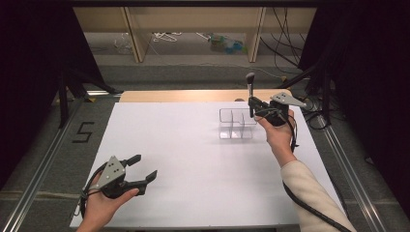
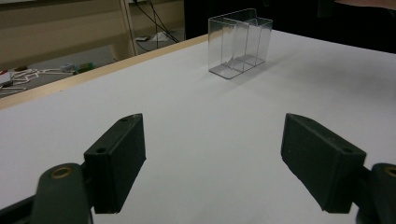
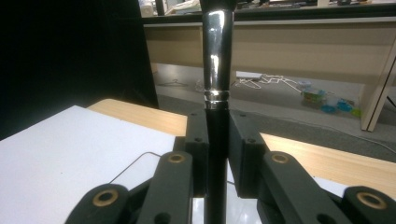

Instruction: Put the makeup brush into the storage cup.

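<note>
A makeup brush point(image 1: 250, 88) with a black handle, silver ferrule point(image 3: 217, 56) and dark bristle head stands upright in my right gripper point(image 1: 252, 104), which is shut on the handle. It hangs over the right part of a clear, divided plastic organizer point(image 1: 236, 123) at the table's far right. The brush's lower end is hidden behind the jaws. In the right gripper view both pads of that gripper point(image 3: 217, 140) press the handle. My left gripper point(image 1: 145, 166) rests open at the near left, with nothing between its fingers point(image 2: 116, 158). The organizer point(image 2: 240, 42) stands far ahead of it.
The white tabletop point(image 1: 193, 164) has a wooden strip point(image 1: 193, 95) along its far edge. Beyond it are shelf uprights, loose cables and small clutter on the floor. Metal rails run along both sides, and black curtains hang left and right.
</note>
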`<state>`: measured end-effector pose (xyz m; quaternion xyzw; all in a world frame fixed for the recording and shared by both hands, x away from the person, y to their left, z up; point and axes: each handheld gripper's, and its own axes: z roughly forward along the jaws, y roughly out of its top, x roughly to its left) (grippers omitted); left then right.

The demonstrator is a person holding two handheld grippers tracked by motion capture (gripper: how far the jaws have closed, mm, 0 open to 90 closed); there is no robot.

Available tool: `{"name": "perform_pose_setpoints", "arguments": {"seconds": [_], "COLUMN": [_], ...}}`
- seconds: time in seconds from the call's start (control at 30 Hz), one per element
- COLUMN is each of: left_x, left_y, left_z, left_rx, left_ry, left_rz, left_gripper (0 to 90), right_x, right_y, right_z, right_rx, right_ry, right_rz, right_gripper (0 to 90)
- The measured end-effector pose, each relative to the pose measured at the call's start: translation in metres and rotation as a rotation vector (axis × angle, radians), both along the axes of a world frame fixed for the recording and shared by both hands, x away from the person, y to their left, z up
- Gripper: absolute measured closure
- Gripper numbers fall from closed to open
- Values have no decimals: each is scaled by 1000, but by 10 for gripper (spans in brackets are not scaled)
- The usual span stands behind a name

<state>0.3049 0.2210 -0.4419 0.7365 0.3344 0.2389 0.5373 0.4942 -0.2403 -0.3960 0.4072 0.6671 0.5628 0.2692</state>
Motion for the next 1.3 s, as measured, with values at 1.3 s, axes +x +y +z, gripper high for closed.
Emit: {"name": "perform_pose_setpoints", "arguments": {"seconds": [1.3], "left_x": [0], "left_y": [0], "left_z": [0], "left_rx": [1], "left_ry": [0], "left_rz": [-2], "left_gripper": [218], "right_x": [8], "right_y": [-3], "right_z": [-6], "right_rx": [-9], "right_ry": [35], "right_rz": [-19], "right_gripper": [795]}}
